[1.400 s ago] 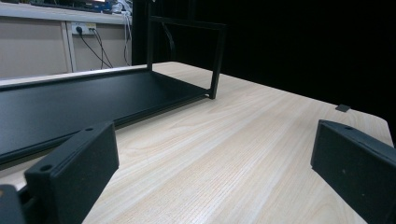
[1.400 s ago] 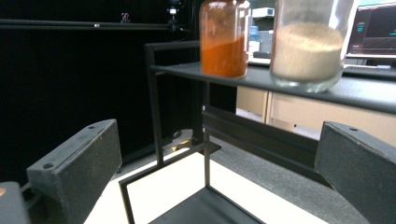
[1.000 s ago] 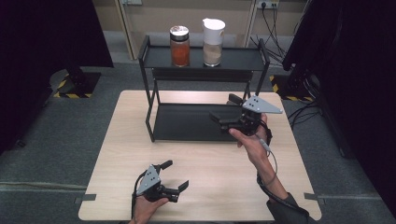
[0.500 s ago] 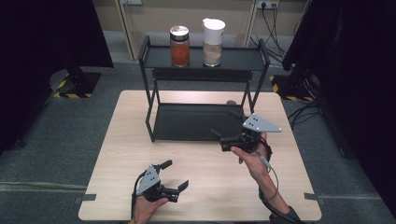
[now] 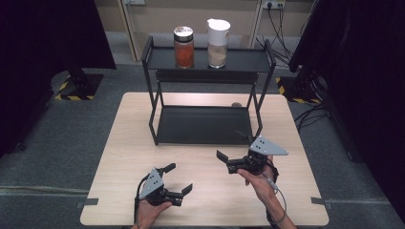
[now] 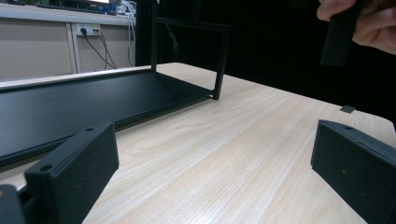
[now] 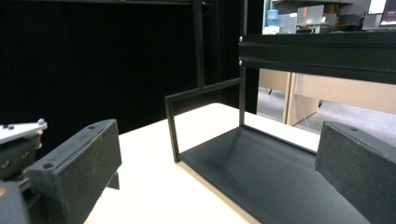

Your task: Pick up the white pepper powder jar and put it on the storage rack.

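Two hands hold grippers over the wooden table (image 5: 124,143). The left gripper (image 5: 177,179) sits near the table's front edge, jaws wide apart, holding nothing. The right gripper (image 5: 228,157) is near the front right corner of the black rack (image 5: 205,125), also spread wide and holding nothing. Two jars (image 5: 184,46) stand on the rack's top shelf.

A black two-tier rack (image 5: 210,95) stands at the far side of the wooden table (image 5: 124,157). On its top shelf an orange-filled jar (image 5: 183,46) stands beside a white-lidded container (image 5: 218,42), both upright
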